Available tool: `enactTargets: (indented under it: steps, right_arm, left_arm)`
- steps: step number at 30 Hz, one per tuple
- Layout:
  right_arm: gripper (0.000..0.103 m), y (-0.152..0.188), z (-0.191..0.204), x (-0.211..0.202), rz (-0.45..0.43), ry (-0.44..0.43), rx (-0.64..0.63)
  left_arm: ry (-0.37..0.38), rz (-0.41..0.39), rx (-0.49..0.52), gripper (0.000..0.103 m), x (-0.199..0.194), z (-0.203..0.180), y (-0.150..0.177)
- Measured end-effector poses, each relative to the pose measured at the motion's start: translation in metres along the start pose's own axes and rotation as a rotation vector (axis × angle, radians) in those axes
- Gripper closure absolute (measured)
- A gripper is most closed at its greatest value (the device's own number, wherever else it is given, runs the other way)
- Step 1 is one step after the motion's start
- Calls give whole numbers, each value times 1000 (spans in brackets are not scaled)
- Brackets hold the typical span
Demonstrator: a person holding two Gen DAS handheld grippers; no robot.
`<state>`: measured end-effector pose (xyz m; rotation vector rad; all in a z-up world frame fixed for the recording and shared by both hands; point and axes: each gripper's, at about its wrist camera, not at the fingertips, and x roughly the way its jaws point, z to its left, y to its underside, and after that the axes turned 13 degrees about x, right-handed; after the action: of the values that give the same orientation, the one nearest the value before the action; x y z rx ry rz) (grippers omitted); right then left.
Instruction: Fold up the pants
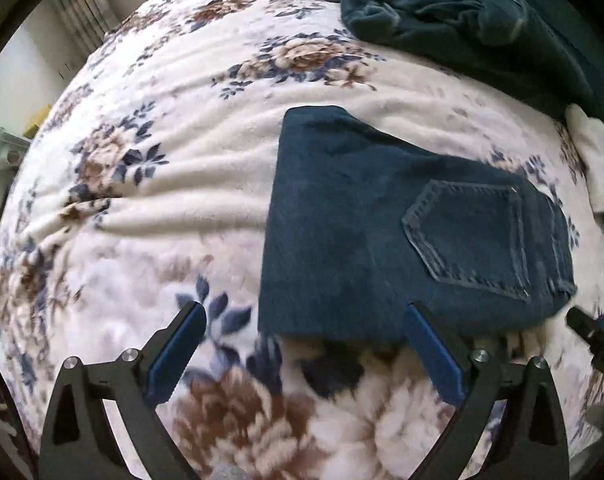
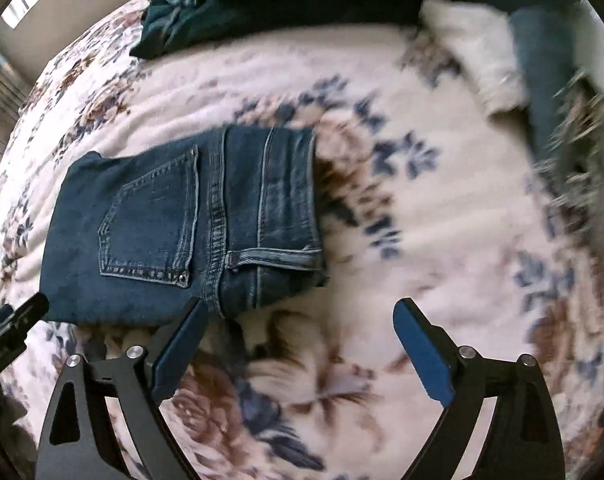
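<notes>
Jeans (image 1: pixel 381 240), folded into a thick dark-blue block, back pocket up, lying flat on the blanket, waistband end toward the right in the right wrist view.

Under them, a fleecy cream blanket (image 1: pixel 182 152) printed with brown roses and navy leaves, rippled in soft ridges, covering the whole bed. Along the far edge, a crumpled dark-teal cover (image 1: pixel 441 4), bunched in folds. Beside it at the right, a white fluffy cloth (image 1: pixel 593 156), and further right in the right wrist view a blue cloth (image 2: pixel 541 64) and something grey, too blurred to name. Beyond the bed on the left, a pale wall, a vertically ribbed panel (image 1: pixel 82 8) and a yellow and green object (image 1: pixel 18 140), unclear.

Nearest the cameras, left gripper (image 1: pixel 305 316) spread wide, nothing between the blue pads, right fingertip over the near edge of the jeans, left one over bare blanket. Right gripper (image 2: pixel 302 312) likewise released and wide, empty, left fingertip at the waistband corner, right one over blanket.
</notes>
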<state>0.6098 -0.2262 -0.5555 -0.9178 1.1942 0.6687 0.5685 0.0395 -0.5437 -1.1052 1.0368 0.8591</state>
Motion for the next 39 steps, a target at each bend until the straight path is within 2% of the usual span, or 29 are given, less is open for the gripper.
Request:
enactTargets:
  steps: [3, 8, 12, 20, 27, 31, 39]
  right_arm:
    - [7, 28, -11, -52, -44, 8, -21]
    - [7, 73, -43, -147, -75, -3, -40]
    - [7, 92, -57, -211, -112, -23, -61]
    - [7, 143, -102, -374, -228, -78, -114]
    - [7, 187, -131, -498, -313, -94, -163]
    - [7, 215, -141, -562, -329, -129, -176]
    - [7, 259, -149, -664, -417, -160, -198]
  left_arm:
    - [-40, -18, 7, 2, -34, -11, 9]
    - [-67, -58, -11, 2, -98, -21, 24]
    - [-78, -105, -19, 2, -170, -35, 48]
    - [-123, -172, -31, 2, -307, -61, 104]
    - [-104, -239, -43, 2, -408, -70, 147]
    - [-85, -282, -40, 2, -460, -70, 163]
    - [-84, -358, -27, 2, -537, -64, 186]
